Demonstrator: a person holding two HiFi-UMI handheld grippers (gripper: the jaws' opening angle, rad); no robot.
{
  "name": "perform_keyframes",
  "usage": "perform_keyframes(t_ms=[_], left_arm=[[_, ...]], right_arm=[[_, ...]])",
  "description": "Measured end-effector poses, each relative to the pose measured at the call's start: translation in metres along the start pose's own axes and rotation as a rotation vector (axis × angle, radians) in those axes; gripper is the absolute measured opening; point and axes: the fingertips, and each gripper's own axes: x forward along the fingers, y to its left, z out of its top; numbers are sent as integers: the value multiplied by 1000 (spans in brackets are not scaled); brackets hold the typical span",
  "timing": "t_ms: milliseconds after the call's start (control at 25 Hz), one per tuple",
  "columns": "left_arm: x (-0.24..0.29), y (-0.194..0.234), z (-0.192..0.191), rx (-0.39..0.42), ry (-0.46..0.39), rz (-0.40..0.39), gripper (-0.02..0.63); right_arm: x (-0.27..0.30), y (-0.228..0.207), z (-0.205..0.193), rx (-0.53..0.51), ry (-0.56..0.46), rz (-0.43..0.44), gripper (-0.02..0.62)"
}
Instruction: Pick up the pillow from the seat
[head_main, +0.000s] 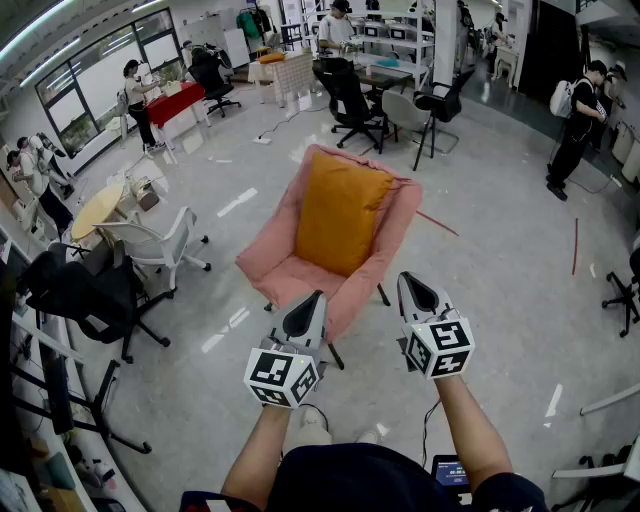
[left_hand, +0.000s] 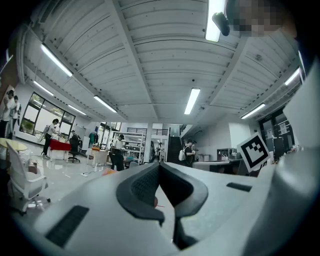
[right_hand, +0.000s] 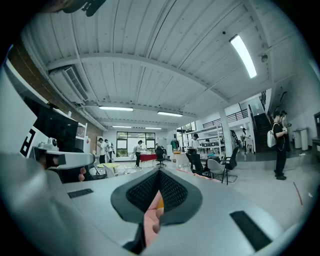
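Note:
An orange pillow (head_main: 340, 212) leans upright against the back of a pink chair (head_main: 290, 275) in the middle of the head view. Both grippers hover level in front of the chair, short of its front edge. My left gripper (head_main: 316, 296) is shut with nothing in it, just off the seat's front left. My right gripper (head_main: 407, 280) is shut and empty too, by the chair's front right corner. In the right gripper view, slivers of the pillow (right_hand: 158, 203) and pink chair (right_hand: 150, 220) show through the slit below the shut jaws. The left gripper view looks over its shut jaws (left_hand: 159, 165) into the room.
A white office chair (head_main: 150, 245) and a black one (head_main: 85, 295) stand to the left. Black office chairs (head_main: 350, 100) and desks are behind the pink chair. Several people stand around the room's edges, one at the right (head_main: 580, 115). Grey floor surrounds the pink chair.

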Motion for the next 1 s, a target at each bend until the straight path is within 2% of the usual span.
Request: perform_keyframes(t_ms=[1000], left_arm=[[24,-15,-5,-44,8,23,2]], right_arm=[[2,-26,-2,55,3,40,15]])
